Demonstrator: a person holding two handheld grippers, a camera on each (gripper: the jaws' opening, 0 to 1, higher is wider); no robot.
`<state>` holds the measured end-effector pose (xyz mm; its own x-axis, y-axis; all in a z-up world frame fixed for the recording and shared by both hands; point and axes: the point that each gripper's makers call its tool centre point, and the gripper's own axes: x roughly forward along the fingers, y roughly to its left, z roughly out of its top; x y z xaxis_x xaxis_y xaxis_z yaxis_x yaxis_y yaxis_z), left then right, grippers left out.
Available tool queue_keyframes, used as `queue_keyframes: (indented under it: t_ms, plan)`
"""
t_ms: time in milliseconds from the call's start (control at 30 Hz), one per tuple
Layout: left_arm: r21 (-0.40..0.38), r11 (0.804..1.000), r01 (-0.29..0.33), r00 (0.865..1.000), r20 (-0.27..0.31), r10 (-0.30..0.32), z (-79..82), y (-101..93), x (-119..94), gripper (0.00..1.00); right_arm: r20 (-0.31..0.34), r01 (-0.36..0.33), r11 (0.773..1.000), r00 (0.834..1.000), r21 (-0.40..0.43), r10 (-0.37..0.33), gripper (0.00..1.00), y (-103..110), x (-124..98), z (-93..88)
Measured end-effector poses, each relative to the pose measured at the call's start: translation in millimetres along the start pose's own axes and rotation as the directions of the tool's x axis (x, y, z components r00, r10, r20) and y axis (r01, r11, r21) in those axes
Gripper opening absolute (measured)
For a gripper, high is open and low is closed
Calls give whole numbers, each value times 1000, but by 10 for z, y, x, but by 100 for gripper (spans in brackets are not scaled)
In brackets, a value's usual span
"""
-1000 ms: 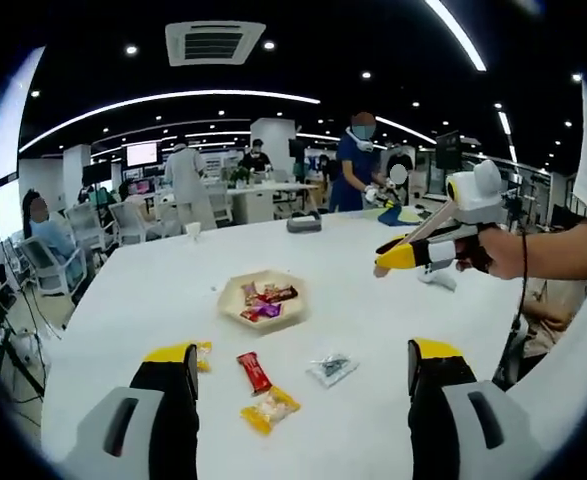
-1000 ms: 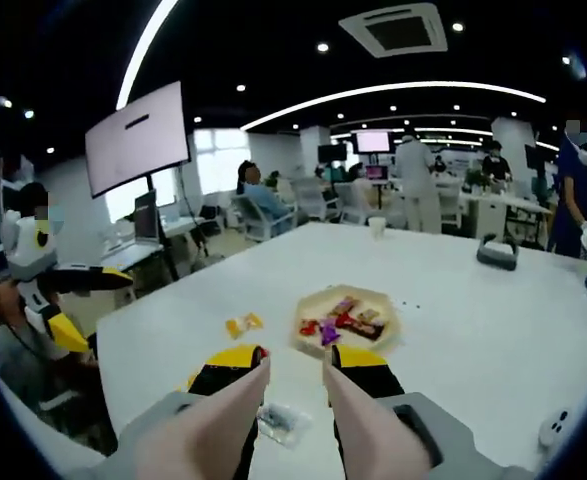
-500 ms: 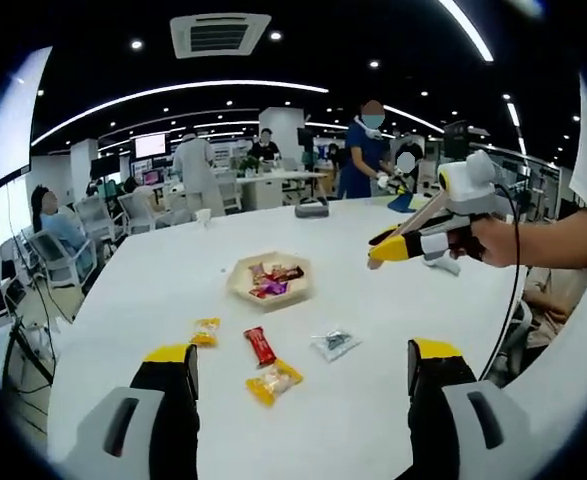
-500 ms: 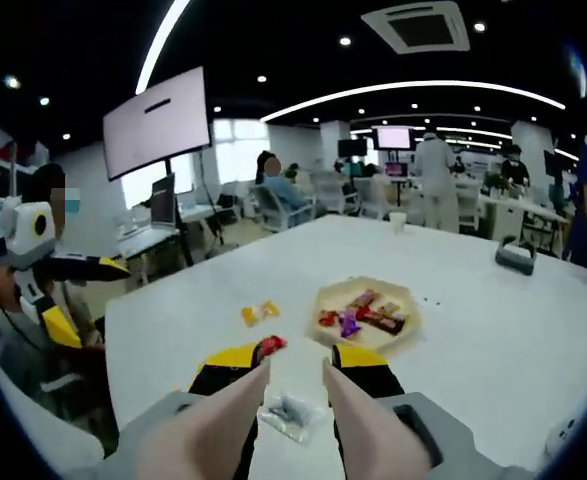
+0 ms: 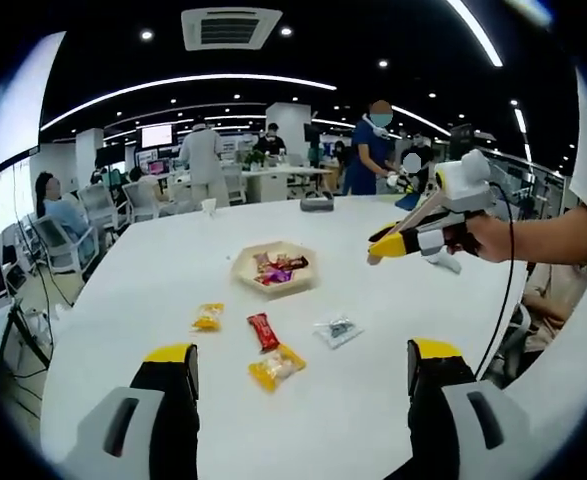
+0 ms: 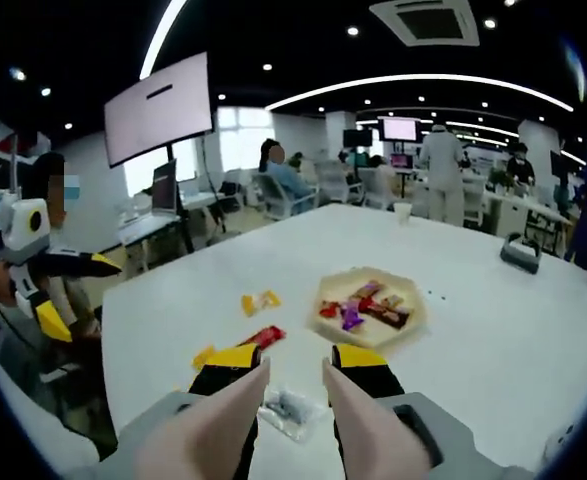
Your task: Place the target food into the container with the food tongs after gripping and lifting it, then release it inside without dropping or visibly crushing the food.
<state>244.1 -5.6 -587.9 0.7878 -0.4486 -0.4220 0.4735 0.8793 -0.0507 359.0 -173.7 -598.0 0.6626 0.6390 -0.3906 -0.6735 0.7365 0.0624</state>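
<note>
We hold the left gripper wide apart and the right gripper narrowly parted, both empty above the desk, where snacks lie beside the tray.

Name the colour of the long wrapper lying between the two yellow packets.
Red wrapper, clearest in the left gripper view.

1. The left gripper has black jaws with yellow tips on grey bodies.
2. The right gripper has black, yellow-tipped jaws.
3. From outside, the right gripper has a white housing and a black cable.
</note>
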Motion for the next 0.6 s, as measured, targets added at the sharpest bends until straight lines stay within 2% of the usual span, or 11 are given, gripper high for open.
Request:
queue_keyframes:
  t_ms: [400,600]
  plan:
    - [-19,1000,-5,1000,-6,4,-74,95,-53,85,-26,-22,1000,999,-11,21,28,-6,260,16]
    - [-24,1000,-13,1000,4,14,-53,136,-79,85,-90,-33,997,996,-64,27,28,-23,384,-129]
